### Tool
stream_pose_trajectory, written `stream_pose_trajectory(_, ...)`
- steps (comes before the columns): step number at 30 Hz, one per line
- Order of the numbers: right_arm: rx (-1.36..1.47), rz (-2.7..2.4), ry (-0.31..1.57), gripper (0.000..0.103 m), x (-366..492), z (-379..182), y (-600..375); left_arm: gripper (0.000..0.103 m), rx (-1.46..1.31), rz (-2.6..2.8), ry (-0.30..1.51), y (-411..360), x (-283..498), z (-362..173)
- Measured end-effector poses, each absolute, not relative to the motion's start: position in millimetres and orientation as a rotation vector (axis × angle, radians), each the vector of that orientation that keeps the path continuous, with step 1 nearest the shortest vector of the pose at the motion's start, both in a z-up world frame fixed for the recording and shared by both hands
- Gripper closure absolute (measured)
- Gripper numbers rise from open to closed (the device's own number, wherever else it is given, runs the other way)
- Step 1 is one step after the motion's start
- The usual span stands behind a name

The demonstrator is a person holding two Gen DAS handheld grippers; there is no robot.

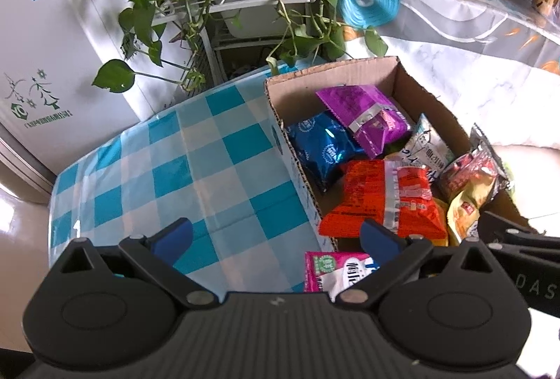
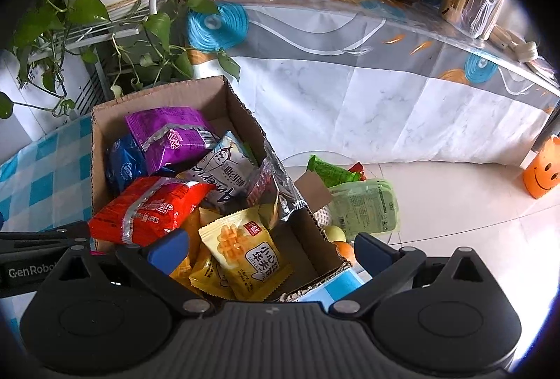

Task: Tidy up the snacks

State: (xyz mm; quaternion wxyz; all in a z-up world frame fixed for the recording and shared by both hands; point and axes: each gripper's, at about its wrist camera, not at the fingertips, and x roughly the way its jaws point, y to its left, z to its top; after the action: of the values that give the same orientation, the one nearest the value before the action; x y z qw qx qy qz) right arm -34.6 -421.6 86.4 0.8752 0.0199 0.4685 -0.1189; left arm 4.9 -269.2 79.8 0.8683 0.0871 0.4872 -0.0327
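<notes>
Blue-and-white checked cloth is covering the low table in the left wrist view, lying bare from 9 to 12 o'clock. At 2 o'clock the cardboard box is sitting on the cloth with snack packets piled inside: a purple packet is lying over a blue packet, and a red packet is leaning over the near wall. A pink packet is lying outside, just beside that wall. The left gripper is hovering with its jaws spread wide, holding nothing.

In the right wrist view, the box is filling 10 to 12 o'clock, with a yellow packet lying between the fingers of the right gripper, whose jaws are standing wide apart and touching nothing. White floor is stretching open at 2 o'clock.
</notes>
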Motion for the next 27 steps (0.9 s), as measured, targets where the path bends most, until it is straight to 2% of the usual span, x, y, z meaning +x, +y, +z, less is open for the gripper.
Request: stream_pose_trajectory(27,0.032,-0.27,1.004,0.0,-24.1,79.2,-411.3,0.005,0.225,-0.055,1.013,-264.7,12.2,73.7)
